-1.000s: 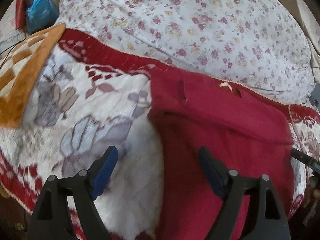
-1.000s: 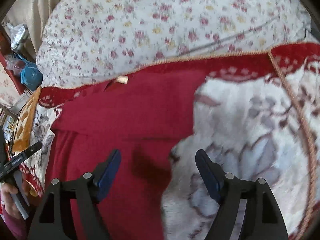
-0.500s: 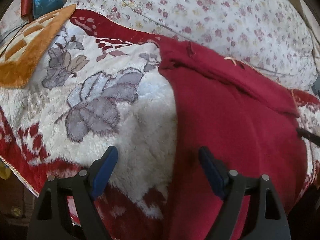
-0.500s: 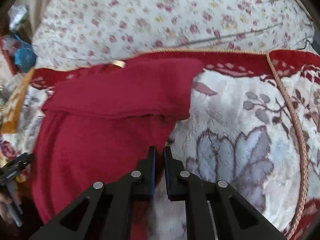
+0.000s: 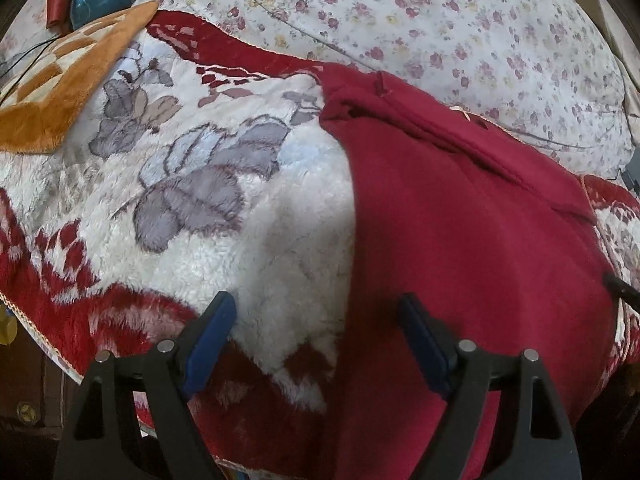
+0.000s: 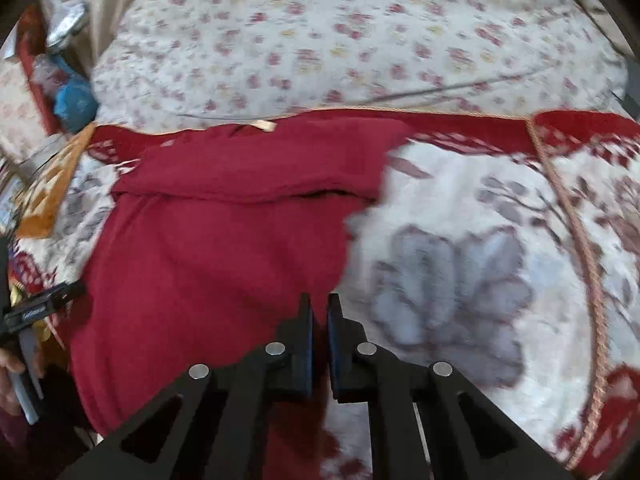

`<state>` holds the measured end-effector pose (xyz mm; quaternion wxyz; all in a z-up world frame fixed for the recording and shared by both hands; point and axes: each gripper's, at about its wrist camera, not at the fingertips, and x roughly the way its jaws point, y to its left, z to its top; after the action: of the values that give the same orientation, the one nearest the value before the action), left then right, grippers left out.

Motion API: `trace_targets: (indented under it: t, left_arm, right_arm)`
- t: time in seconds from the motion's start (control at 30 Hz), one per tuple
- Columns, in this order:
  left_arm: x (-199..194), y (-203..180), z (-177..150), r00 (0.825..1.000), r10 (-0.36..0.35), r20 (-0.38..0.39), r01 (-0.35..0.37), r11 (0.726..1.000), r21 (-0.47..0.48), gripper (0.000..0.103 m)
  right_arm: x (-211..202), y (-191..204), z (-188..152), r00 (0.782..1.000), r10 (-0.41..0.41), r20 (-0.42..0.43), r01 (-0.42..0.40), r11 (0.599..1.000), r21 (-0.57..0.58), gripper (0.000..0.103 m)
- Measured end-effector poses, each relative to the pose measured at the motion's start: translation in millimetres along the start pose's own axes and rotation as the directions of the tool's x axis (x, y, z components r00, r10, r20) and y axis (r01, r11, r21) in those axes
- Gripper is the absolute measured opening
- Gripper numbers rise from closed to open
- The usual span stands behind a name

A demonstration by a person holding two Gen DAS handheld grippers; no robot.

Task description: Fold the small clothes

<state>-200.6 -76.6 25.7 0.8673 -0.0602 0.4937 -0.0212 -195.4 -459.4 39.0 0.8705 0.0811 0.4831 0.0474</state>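
The right gripper [image 6: 318, 320] is pinching the red garment's [image 6: 208, 264] near right hem, while the left gripper [image 5: 316, 332] is hovering spread-fingered astride its left edge.

Nothing readable turned up: the red garment [image 5: 460, 240] carried no lettering, and its small tan tag [image 6: 262, 124] at the far edge was too tiny to read.

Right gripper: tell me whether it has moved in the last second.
Yes. The right gripper has closed on the red garment edge and backed away from the floral quilt, which now sits higher and farther off in the right wrist view.
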Motion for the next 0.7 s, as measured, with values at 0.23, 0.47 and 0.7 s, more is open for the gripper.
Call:
trace_targets:
  t: [0.23, 0.47, 0.7]
  left_arm:
    - [-2, -4, -4, 1.0, 0.016, 0.009, -0.016, 1.0, 0.016, 0.082]
    - [-4, -4, -6, 1.0, 0.019, 0.014, -0.02, 1.0, 0.02, 0.082]
    - [-6, -5, -10, 0.999, 0.031, 0.017, -0.032, 0.999, 0.031, 0.082]
  right_arm:
    - [-8, -3, -4, 0.998, 0.052, -0.024, -0.05, 0.997, 0.06, 0.045]
    - [-6, -7, -38, 0.989, 0.13, -0.065, -0.125, 0.989, 0.073, 0.056]
    - [-15, -17, -45, 0.997, 0.074, -0.038, -0.071, 0.995, 0.068, 0.017]
